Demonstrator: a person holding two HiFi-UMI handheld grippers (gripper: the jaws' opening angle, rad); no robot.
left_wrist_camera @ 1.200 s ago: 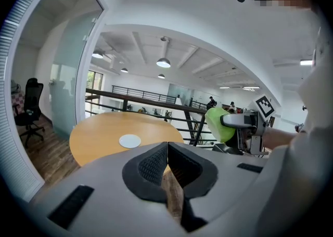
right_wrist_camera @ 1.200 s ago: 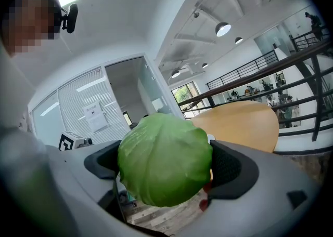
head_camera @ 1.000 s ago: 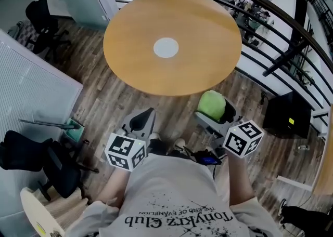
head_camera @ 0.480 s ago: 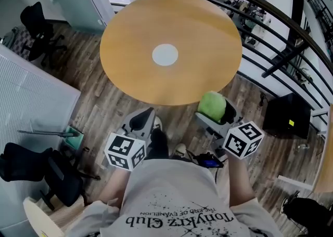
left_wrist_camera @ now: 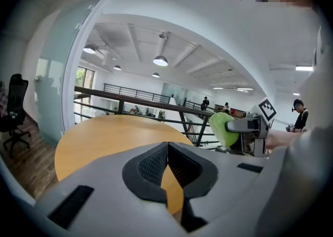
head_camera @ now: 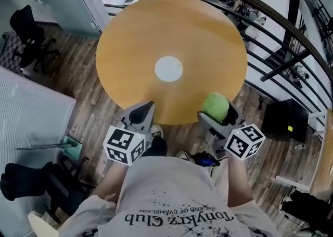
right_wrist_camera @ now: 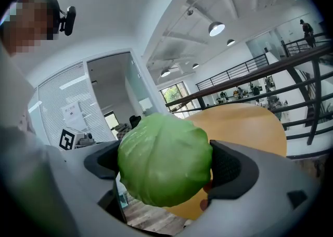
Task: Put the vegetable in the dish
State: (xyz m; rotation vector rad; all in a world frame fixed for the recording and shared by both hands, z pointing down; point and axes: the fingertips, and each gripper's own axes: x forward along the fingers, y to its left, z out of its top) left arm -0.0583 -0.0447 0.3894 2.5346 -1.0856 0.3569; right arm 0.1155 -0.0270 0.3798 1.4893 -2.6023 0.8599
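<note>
Right gripper [head_camera: 216,113] nearer table [head_camera: 135,38], level, around cabbage [head_camera: 215,104]; left gripper [head_camera: 142,113] closed

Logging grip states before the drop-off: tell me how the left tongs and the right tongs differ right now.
Load: the left tongs hold nothing, while the right tongs clamp a green cabbage.
Jaws: the left tongs' jaws are pressed together; the right tongs' jaws are spread around the green cabbage.
Shared: both are held at the near edge of the round wooden table.
</note>
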